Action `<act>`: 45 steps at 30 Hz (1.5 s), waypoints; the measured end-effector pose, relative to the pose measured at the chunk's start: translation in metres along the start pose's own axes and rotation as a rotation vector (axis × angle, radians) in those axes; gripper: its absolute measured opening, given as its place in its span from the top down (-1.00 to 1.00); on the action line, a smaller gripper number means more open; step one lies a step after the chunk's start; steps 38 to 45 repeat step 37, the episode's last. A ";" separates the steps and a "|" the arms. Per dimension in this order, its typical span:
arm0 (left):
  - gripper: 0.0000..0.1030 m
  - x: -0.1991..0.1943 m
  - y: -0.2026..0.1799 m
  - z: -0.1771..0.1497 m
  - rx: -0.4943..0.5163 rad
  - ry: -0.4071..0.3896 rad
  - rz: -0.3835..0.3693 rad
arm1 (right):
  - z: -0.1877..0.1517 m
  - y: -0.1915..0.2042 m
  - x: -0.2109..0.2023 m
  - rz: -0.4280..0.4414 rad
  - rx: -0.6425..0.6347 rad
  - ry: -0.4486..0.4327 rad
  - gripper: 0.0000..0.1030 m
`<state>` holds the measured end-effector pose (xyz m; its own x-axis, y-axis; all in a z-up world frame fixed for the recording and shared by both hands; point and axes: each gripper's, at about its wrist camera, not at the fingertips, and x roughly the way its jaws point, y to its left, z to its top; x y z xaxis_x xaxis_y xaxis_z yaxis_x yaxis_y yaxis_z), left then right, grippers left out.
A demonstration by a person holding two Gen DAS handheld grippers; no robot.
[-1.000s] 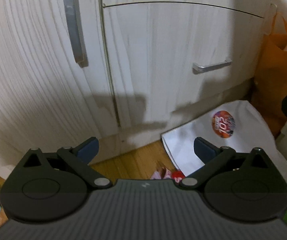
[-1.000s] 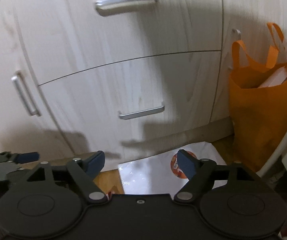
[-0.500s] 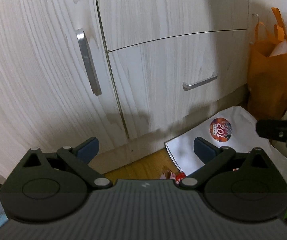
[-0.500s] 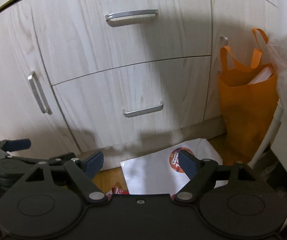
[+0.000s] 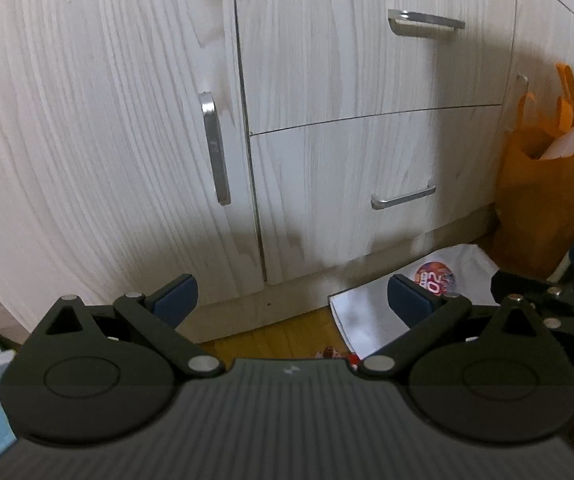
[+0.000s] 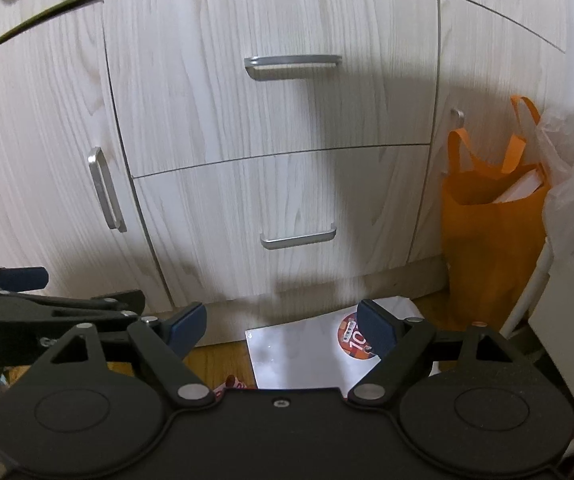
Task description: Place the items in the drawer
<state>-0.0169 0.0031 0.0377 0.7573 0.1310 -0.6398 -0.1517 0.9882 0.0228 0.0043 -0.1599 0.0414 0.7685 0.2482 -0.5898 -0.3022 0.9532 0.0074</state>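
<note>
Closed drawer (image 6: 271,216) ahead of empty right gripper (image 6: 283,326)

Both claws have drawn back from the cabinet (image 6: 215,128). The left claw (image 5: 291,298) has also risen: the upper drawer handle (image 5: 426,22), out of its view a second ago, now shows above the lower drawer handle (image 5: 403,197). The right claw (image 5: 567,292) now shows beside it, near the orange bag (image 5: 543,200).
</note>
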 end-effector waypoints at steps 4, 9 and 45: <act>-1.00 -0.006 -0.006 0.000 -0.006 0.004 0.041 | 0.005 0.001 -0.001 0.001 -0.006 -0.007 -0.68; -1.00 -0.014 -0.028 0.000 0.105 -0.032 0.155 | 0.005 -0.004 0.000 0.000 0.021 -0.016 -0.69; -1.00 -0.020 -0.038 -0.010 0.100 0.001 -0.034 | 0.006 -0.003 -0.008 0.004 0.014 -0.027 -0.71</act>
